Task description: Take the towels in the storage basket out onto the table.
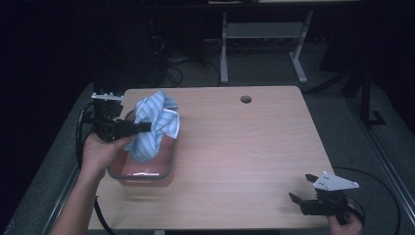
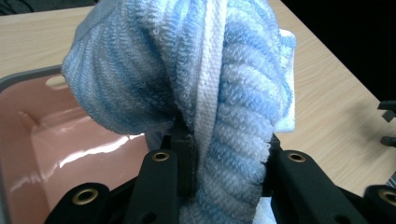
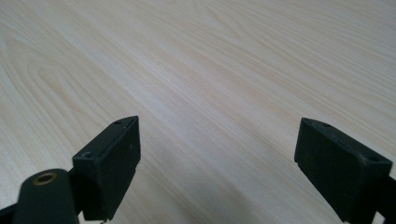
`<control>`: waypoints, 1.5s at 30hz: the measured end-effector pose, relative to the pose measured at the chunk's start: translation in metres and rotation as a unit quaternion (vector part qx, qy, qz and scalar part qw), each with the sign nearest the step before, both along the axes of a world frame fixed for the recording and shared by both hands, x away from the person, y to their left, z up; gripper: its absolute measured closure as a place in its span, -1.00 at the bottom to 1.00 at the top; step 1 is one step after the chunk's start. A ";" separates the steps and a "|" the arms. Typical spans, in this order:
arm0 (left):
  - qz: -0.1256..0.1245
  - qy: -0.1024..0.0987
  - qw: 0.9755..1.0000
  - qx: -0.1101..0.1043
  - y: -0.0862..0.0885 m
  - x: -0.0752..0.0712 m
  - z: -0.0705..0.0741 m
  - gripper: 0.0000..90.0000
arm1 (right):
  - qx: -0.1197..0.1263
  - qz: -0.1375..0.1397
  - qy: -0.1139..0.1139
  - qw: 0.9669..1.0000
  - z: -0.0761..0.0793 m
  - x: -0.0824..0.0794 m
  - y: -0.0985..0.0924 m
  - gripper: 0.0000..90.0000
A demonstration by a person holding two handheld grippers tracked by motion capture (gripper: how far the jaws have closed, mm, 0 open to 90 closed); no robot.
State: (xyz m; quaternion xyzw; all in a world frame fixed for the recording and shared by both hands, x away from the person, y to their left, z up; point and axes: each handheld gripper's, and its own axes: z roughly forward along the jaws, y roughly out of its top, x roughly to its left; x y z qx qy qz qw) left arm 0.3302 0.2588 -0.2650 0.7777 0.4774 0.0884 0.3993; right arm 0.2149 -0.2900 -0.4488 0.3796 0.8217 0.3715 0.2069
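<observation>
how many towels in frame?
1. A blue-and-white striped towel is clamped in the left gripper and bunched over the pink tub at the table's left edge. More could be hidden in the tub under it.

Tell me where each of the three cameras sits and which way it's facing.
High view: above the person's side, looking forward and down on the table; both forearms enter from below, left gripper shut on the towel over the pink bin, right gripper at the near right corner.
Left gripper view: rides the left gripper, looking along its jaws at the towel and bin.
Right gripper view: rides the right gripper, looking over bare table; jaws open.
Shared: high and left gripper views both show towel and bin.
</observation>
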 end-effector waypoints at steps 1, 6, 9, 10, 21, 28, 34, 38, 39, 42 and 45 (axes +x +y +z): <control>-0.004 0.000 1.000 -0.002 -0.004 0.001 0.001 0.55 | 0.001 -0.001 -0.001 1.000 0.000 0.000 0.000 -0.69; -0.011 -0.001 1.000 -0.001 -0.011 0.003 0.003 0.55 | 0.000 0.000 -0.003 1.000 0.000 0.000 -0.001 -0.69; -0.018 -0.002 1.000 -0.001 -0.019 0.004 0.005 0.55 | 0.000 0.001 -0.003 1.000 0.001 0.000 -0.001 -0.69; -0.018 -0.002 1.000 -0.001 -0.019 0.004 0.005 0.55 | 0.000 0.001 -0.003 1.000 0.001 0.000 -0.001 -0.69; -0.036 0.002 0.999 -0.006 -0.036 0.009 0.003 0.55 | 0.001 0.000 -0.003 1.000 0.001 0.000 -0.002 -0.69; -0.043 0.003 0.999 -0.006 -0.046 0.012 0.002 0.55 | 0.004 0.000 -0.003 1.000 0.001 0.000 -0.002 -0.69; -0.054 0.004 0.999 -0.005 -0.056 0.014 0.000 0.55 | 0.003 0.001 -0.003 1.000 0.001 0.000 -0.001 -0.69; -0.056 0.006 0.998 -0.009 -0.063 0.015 -0.002 0.55 | 0.002 0.001 -0.003 1.000 0.001 0.000 -0.001 -0.69; -0.061 0.007 0.998 -0.007 -0.065 0.015 -0.002 0.55 | 0.003 0.000 -0.003 1.000 0.001 0.000 -0.001 -0.69; -0.065 0.008 0.998 -0.010 -0.070 0.016 -0.003 0.55 | 0.003 0.000 -0.002 1.000 0.001 0.000 -0.002 -0.69; -0.070 0.008 0.997 -0.008 -0.073 0.018 -0.003 0.55 | 0.005 0.000 -0.002 1.000 0.001 0.000 -0.002 -0.69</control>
